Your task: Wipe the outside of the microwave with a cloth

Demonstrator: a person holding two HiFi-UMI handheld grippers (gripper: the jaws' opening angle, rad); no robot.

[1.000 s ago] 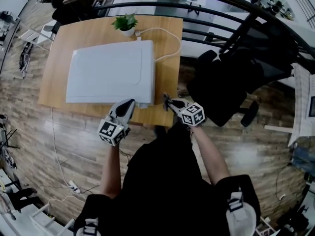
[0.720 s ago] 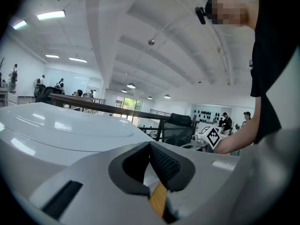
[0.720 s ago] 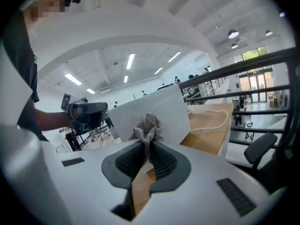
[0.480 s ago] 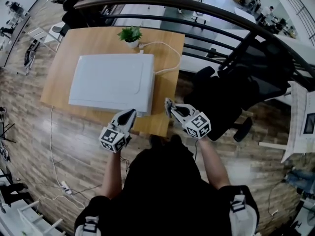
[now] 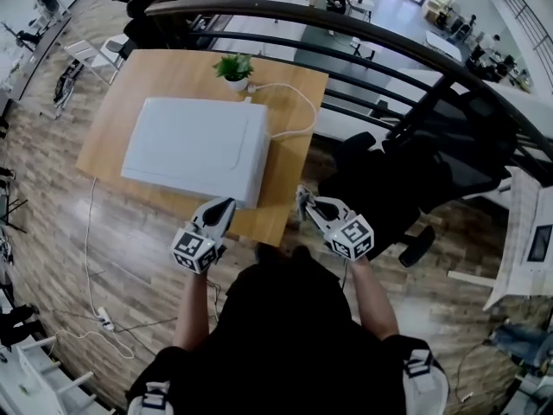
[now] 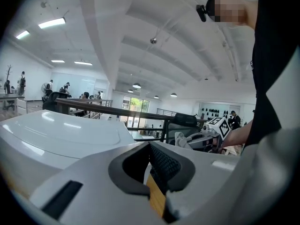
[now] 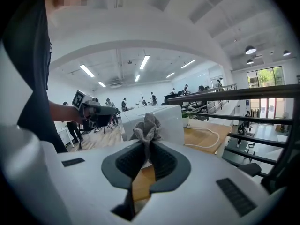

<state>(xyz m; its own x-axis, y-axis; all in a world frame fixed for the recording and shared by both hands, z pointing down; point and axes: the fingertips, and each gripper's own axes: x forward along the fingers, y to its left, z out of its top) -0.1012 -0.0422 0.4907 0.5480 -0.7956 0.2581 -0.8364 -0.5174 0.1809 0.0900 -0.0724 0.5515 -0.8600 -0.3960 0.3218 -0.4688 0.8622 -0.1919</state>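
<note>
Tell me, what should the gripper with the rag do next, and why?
Probably move the right gripper forward and left until its cloth touches the nearest side of the microwave. Its jaws are clamped on the cloth, but it hovers by the table edge, apart from the microwave, so no wiping can start yet.

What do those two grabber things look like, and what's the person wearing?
Each is pale grey with dark ribbed pads and a white cube of black square markers: the left gripper, the right gripper. The person wears a black top.
</note>
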